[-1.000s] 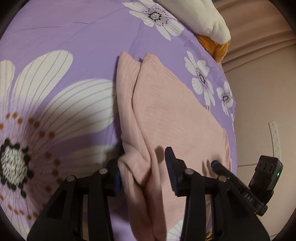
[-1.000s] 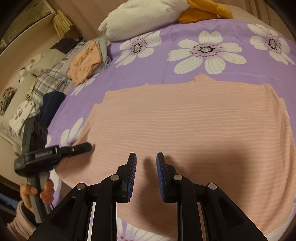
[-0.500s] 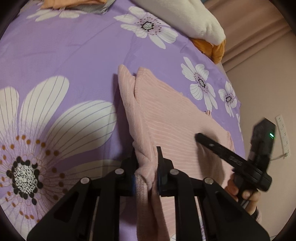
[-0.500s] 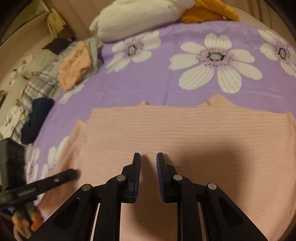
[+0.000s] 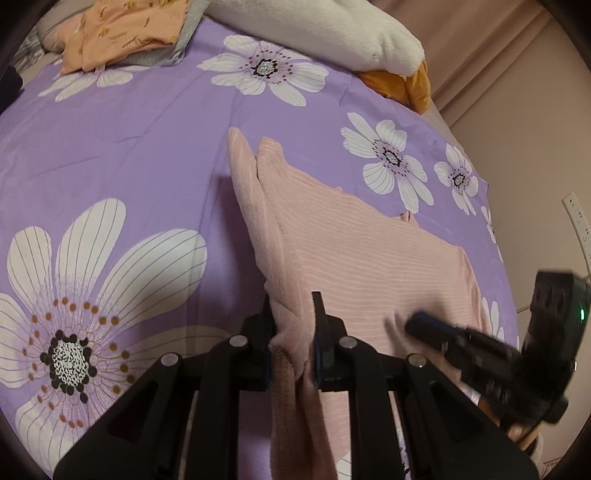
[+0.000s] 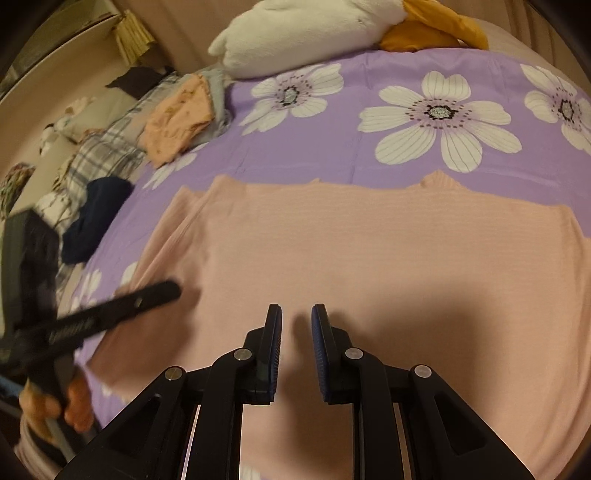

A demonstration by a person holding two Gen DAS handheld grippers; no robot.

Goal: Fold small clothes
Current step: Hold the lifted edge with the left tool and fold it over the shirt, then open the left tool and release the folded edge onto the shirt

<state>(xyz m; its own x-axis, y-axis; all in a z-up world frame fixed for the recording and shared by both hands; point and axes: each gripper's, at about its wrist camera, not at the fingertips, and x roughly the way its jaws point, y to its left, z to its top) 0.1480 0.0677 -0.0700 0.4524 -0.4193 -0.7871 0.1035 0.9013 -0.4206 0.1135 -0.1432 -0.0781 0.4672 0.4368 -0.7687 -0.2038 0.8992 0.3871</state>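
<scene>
We have a pink ribbed top (image 6: 369,258) spread flat on the purple flowered bedspread (image 5: 129,155), its far edge running level across the bed in the right wrist view.

Our left gripper (image 5: 291,332) pinches a bunched fold of the top at its near left edge; the cloth sits tight between the two pads, and a strip of it hangs down below them (the fold rises off the bedspread there).

Our right gripper (image 6: 295,328) hovers over the middle of the top with a narrow gap between its fingers and nothing in it; the top shows through the gap.

A white pillow (image 6: 303,33) and an orange cloth (image 6: 432,33) lie at the head of the bed. A peach garment (image 6: 177,118) and a dark one (image 6: 96,218) lie in the pile of clothes at the bed's left edge.
</scene>
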